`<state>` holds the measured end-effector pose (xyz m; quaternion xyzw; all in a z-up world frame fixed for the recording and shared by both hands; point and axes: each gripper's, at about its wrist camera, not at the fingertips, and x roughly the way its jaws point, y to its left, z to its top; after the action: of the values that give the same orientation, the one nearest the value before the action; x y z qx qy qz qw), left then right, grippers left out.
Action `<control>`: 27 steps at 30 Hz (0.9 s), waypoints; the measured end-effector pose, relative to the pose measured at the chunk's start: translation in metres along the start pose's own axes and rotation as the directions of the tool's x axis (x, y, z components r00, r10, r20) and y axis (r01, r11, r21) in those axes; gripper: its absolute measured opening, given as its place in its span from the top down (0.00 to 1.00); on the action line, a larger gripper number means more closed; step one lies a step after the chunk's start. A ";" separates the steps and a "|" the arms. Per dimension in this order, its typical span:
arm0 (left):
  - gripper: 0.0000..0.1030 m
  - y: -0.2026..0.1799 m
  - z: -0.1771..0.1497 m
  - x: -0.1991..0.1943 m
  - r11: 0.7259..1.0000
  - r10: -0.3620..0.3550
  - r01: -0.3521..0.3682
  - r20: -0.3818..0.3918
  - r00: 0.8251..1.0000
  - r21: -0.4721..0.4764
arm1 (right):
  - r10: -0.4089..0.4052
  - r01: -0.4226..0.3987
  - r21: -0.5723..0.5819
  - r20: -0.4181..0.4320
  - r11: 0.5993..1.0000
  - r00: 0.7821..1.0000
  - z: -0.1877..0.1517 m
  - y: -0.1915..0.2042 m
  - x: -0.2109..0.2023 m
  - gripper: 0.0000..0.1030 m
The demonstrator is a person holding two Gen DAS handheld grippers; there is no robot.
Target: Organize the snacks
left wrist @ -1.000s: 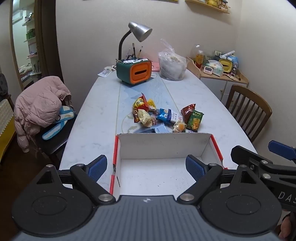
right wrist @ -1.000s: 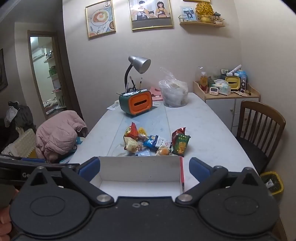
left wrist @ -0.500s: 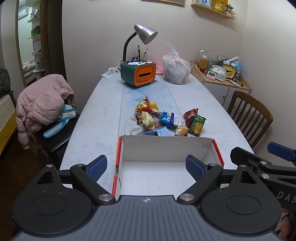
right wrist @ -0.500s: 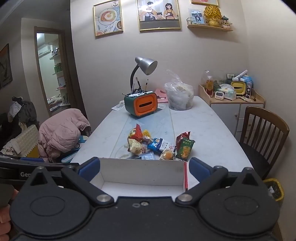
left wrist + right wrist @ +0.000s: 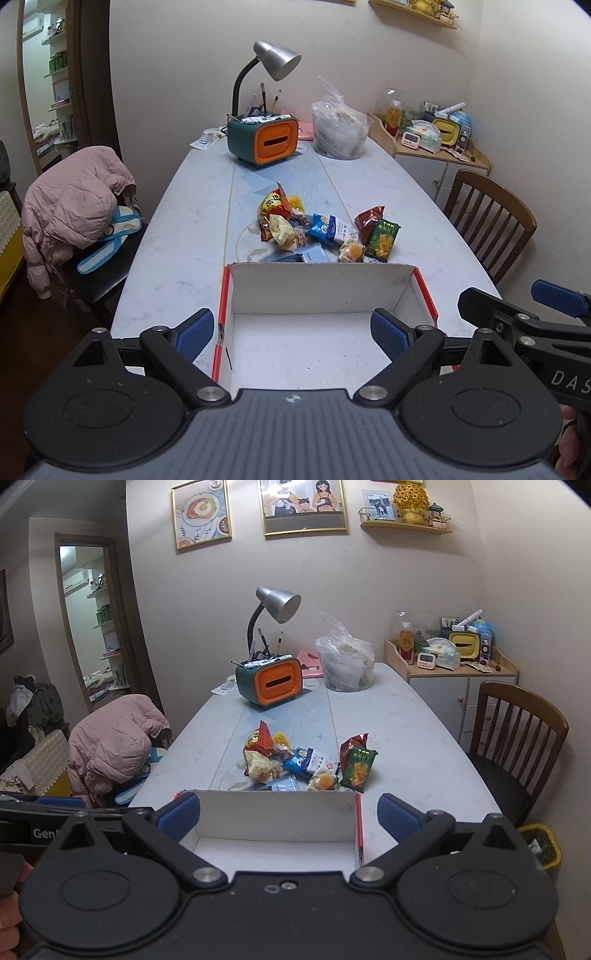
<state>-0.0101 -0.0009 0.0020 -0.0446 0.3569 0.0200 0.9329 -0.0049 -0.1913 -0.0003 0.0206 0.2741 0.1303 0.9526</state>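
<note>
A pile of snack packets (image 5: 317, 229) lies mid-table, also in the right wrist view (image 5: 310, 764): a red-yellow bag (image 5: 273, 205), a blue-white packet (image 5: 332, 230), a green packet (image 5: 384, 240) and others. An empty white box with red edges (image 5: 402, 284) stands at the near table end, just before the pile; it also shows in the right wrist view (image 5: 273, 805). My left gripper (image 5: 293, 334) is open and empty above the box. My right gripper (image 5: 288, 816) is open and empty above the box's right side; it shows in the left wrist view (image 5: 517, 310).
At the far end of the table stand an orange-green organiser (image 5: 264, 142) with a desk lamp (image 5: 277, 61) and a clear plastic bag (image 5: 338, 129). A chair with a pink jacket (image 5: 70, 210) is left. A wooden chair (image 5: 487, 221) and cabinet (image 5: 454, 686) are right.
Both cameras have risen and tilted slightly, so the table and snacks sit lower in view. Both grippers stay open. Nothing on the table has moved.
</note>
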 end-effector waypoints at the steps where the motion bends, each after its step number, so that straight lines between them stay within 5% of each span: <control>1: 0.10 0.000 -0.001 0.001 1.000 -0.001 0.001 -0.004 1.000 0.002 | -0.002 0.002 0.003 -0.003 1.000 1.000 -0.001 0.000 0.000 0.00; 27: 0.10 -0.014 -0.010 0.007 0.998 -0.038 0.041 -0.056 0.998 0.042 | -0.040 0.041 0.032 -0.036 0.999 0.999 -0.014 -0.014 -0.008 0.01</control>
<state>-0.0111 -0.0157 -0.0092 -0.0319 0.3819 -0.0075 0.9236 -0.0152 -0.2073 -0.0096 0.0281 0.2935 0.1070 0.9495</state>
